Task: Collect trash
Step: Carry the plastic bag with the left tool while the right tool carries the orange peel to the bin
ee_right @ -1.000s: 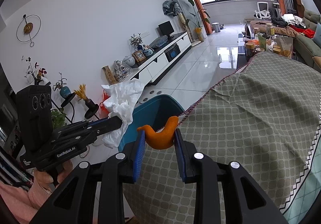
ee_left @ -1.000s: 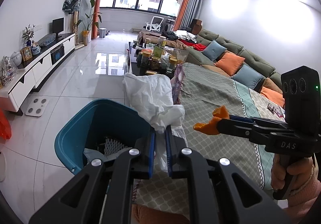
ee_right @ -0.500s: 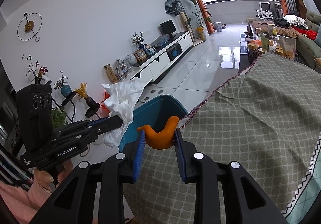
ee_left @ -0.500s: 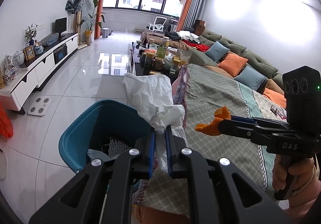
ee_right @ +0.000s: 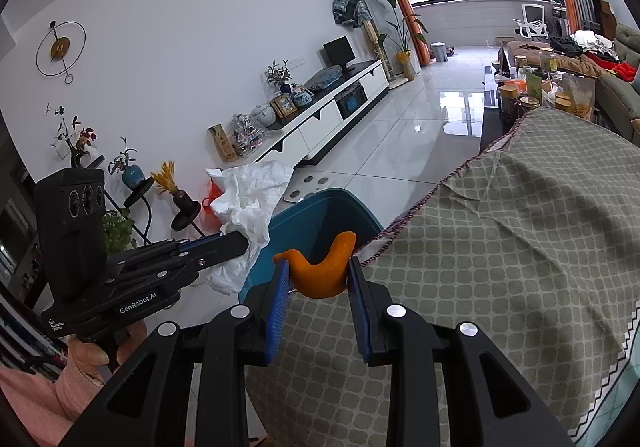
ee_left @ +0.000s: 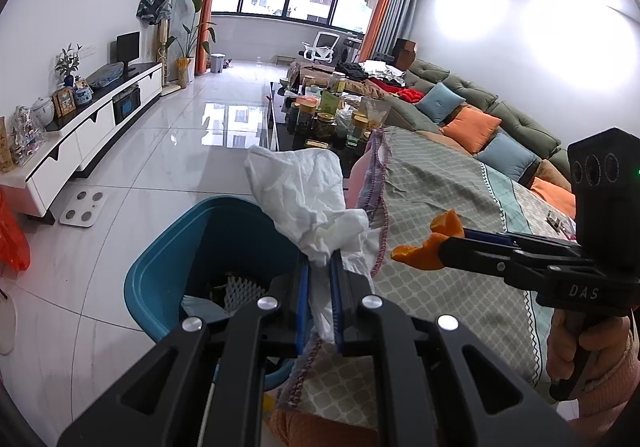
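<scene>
Left gripper (ee_left: 320, 267): jaws pressed nearly together, pinching a crumpled white tissue (ee_left: 304, 199) by its lower end. The tissue stands up above the fingertips and a short tail hangs below them. In the left wrist view it sits over the right rim of the teal bin (ee_left: 168, 247), just beside the draped edge of the green patterned cloth (ee_left: 440, 187).

Right gripper (ee_right: 318, 279): jaws partly closed on a curled piece of orange peel (ee_right: 320, 267); both blue pads (ee_right: 278, 295) touch its sides. In the right wrist view the peel is held at the cloth's near left edge, with the bin's open mouth directly behind it.

Bin contents: a white foam fruit net (ee_left: 240, 289) and some pale scraps lie at the bottom; further detail cannot be made out.

The bin stands on the glossy white tiled floor (ee_left: 160, 167), close against the cloth-covered surface. A white bathroom scale (ee_left: 83, 203) lies on the floor to the bin's far left. A hand in a pink sleeve (ee_left: 576, 343) grips the right tool's handle
</scene>
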